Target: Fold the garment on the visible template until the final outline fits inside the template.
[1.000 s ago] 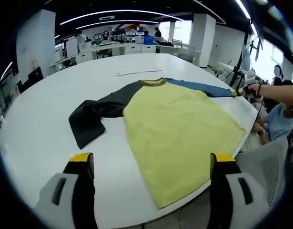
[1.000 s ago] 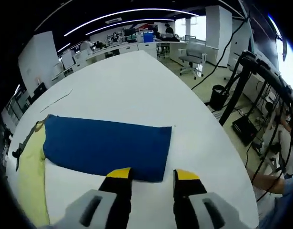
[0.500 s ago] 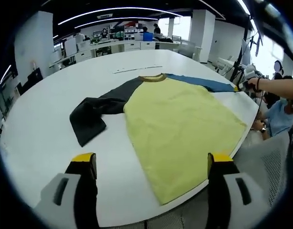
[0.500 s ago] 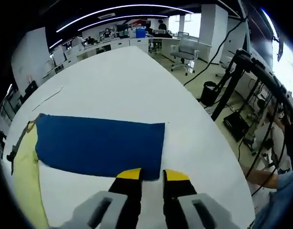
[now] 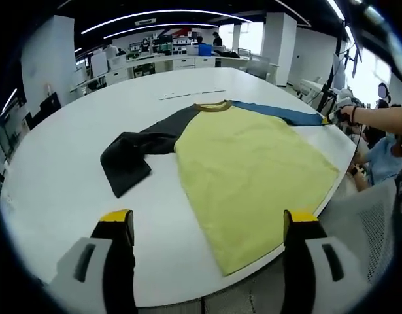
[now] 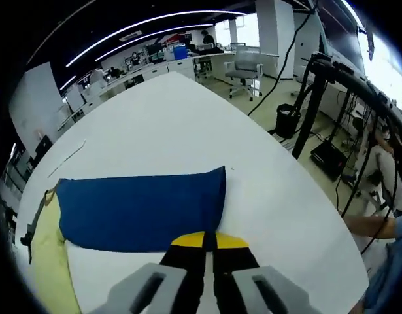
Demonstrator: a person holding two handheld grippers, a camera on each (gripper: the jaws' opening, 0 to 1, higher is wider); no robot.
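Observation:
A shirt with a yellow body (image 5: 253,170), a dark crumpled sleeve (image 5: 132,160) and a blue sleeve (image 5: 279,112) lies flat on the white round table (image 5: 57,163). My left gripper (image 5: 208,217) hovers open near the table's near edge, short of the hem, holding nothing. In the left gripper view a person's hand holds my right gripper (image 5: 333,118) at the end of the blue sleeve. In the right gripper view the blue sleeve (image 6: 142,209) stretches left to the yellow body (image 6: 50,261). My right gripper (image 6: 209,239) is shut on the cuff's near corner.
A thin pale strip (image 5: 191,95) lies on the table beyond the collar. A seated person (image 5: 384,163) is at the table's right edge. Black stands and cables (image 6: 318,111) and an office chair (image 6: 245,65) stand on the floor past the table edge (image 6: 305,196).
My right gripper's jaws went from apart to pressed together on the blue sleeve's cuff. The left gripper stayed open and its view shifted only slightly.

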